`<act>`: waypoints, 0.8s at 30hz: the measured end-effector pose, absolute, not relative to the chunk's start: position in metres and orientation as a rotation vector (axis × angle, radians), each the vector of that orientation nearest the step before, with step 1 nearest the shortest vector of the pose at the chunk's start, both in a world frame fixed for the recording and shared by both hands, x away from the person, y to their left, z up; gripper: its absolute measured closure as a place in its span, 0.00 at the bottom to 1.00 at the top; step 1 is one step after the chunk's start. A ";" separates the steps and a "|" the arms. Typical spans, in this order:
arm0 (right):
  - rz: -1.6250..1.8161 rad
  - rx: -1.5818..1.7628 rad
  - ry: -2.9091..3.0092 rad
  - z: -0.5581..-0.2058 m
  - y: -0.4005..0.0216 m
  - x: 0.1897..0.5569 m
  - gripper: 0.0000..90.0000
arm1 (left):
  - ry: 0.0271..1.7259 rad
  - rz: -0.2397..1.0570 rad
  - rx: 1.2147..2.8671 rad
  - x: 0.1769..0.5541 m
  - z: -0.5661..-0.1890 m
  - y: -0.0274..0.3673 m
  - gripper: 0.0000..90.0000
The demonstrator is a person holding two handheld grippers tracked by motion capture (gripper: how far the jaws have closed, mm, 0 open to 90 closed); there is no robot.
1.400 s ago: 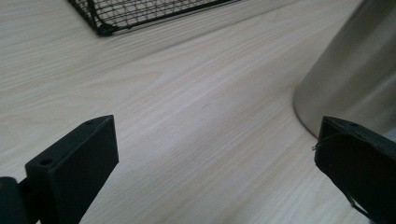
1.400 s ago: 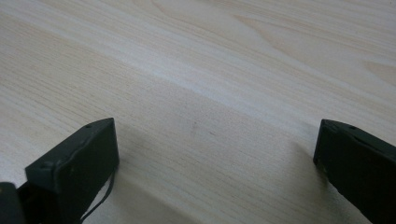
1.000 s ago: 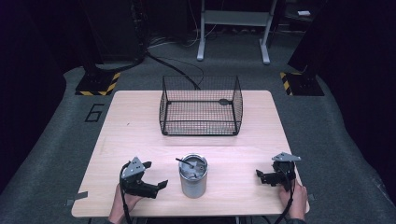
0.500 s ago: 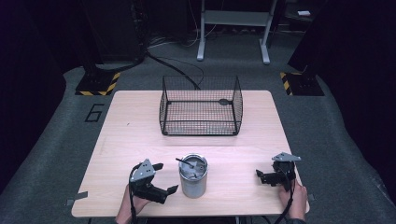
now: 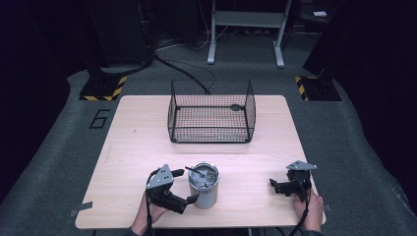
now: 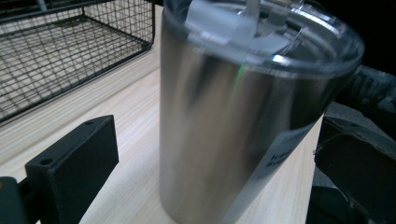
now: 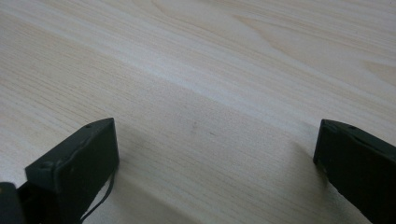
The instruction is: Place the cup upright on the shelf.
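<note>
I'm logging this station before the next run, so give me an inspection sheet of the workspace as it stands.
Surface: light wooden table, no spills seen.
Job's things: steel tumbler with clear lid, upright near the front edge.
Clutter: black wire basket at the far middle of the table.
Grippers: left tool open, jaws either side of the tumbler, contact unclear; right tool open over bare wood.
Cables: one trails from each tool toward the person; more on the floor behind the table.
Surroundings: dark floor, hazard-striped stand bases, a painted 6.
</note>
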State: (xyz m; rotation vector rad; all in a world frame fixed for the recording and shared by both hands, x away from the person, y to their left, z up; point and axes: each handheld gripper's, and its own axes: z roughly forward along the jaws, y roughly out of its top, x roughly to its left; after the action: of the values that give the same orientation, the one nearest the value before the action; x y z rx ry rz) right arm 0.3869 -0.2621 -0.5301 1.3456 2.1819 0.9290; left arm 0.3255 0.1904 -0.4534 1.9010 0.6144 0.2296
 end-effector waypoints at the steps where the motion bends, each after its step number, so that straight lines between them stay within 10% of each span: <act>1: 0.929 1.345 2.182 -0.530 -0.262 0.387 0.00 | 0.600 0.221 1.895 0.327 -0.451 0.187 0.00; 24: 0.929 1.346 2.182 -0.530 -0.262 0.387 0.00 | 0.544 0.207 1.856 0.338 -0.449 0.157 0.00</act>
State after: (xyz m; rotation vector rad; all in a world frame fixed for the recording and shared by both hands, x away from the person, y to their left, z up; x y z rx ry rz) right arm 0.3869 -0.2621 -0.5301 1.3456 2.1818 0.9287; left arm 0.3380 0.1573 -0.4489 1.8557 0.5437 0.2070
